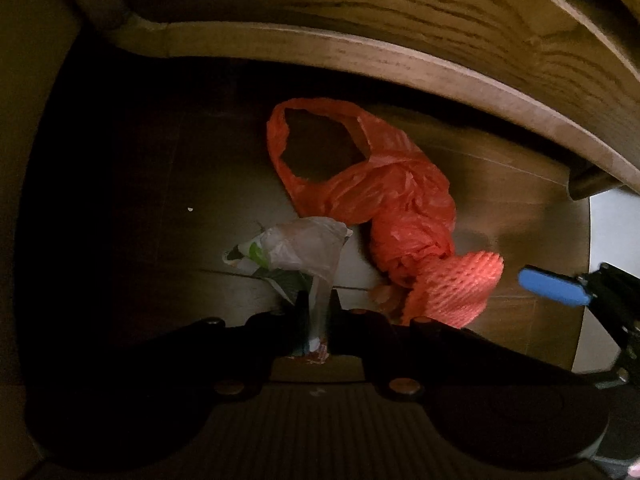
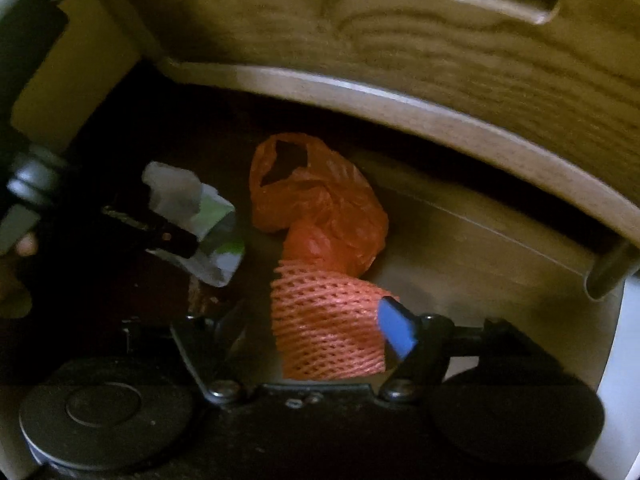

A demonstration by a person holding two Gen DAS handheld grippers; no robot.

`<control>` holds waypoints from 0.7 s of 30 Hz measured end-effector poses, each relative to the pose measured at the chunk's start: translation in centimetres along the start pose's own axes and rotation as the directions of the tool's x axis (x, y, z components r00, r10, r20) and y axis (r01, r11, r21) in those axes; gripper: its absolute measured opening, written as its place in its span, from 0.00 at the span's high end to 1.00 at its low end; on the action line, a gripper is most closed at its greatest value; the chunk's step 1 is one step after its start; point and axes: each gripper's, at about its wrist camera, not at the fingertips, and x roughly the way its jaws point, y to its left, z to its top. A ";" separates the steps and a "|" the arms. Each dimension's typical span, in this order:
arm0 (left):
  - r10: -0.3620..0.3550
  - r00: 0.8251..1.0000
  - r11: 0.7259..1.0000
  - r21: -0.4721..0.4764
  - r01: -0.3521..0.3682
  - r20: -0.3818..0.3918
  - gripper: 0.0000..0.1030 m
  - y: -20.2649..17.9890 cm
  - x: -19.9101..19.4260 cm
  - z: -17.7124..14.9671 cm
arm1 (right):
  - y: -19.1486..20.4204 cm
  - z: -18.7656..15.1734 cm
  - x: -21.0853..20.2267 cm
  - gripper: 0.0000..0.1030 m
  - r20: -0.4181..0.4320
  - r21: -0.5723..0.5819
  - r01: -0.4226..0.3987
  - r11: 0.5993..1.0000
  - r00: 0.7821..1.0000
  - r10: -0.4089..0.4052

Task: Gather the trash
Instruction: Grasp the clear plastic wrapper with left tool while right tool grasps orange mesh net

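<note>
Currently: left gripper (image 1: 318,304) clamped on the clear plastic wrapper (image 1: 304,248); right gripper (image 2: 320,320) spread wide around the orange foam net (image 2: 324,328), pads not pressing.
Both pieces, plus the orange plastic bag (image 1: 384,196), lie on the dim floor (image 1: 500,184) under a wooden chair (image 1: 360,8). Risks: the thin wrapper may slip from the left pinch; the soft net may collapse or drag the touching bag along.

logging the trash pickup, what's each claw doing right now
Left claw: shut on the white plastic wrapper.
Right claw: open around the orange foam net, not pressing on it.
</note>
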 end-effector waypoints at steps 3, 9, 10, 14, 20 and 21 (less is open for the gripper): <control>0.007 1.000 1.000 0.011 -0.007 -0.005 0.94 0.3 0.3 -0.1 | 0.1 0.3 2.3 0.27 -0.057 0.028 0.046 0.999 0.997 -0.044; 0.017 1.000 1.000 0.015 -0.017 -0.011 0.94 0.4 0.6 -0.4 | 0.7 0.6 5.2 0.27 -0.095 0.052 0.080 0.995 0.993 -0.075; 0.019 1.000 1.000 0.018 -0.019 -0.010 0.94 0.4 0.6 -0.5 | 0.8 0.6 5.5 0.28 -0.103 0.048 0.089 0.995 0.991 -0.083; 0.023 1.000 0.999 0.024 -0.022 -0.008 0.94 0.3 0.6 -0.5 | 1.2 0.2 5.9 0.90 -0.130 -0.001 0.089 0.996 0.988 -0.088; 0.016 1.000 1.000 0.003 -0.016 0.005 0.94 0.1 0.1 -0.3 | 0.3 0.0 3.7 0.91 -0.118 0.010 0.102 0.995 0.988 -0.100; 0.012 1.000 1.000 -0.003 -0.012 0.009 0.94 0.1 -0.3 -0.3 | 0.1 0.0 2.9 0.91 -0.105 0.018 0.099 0.995 0.990 -0.096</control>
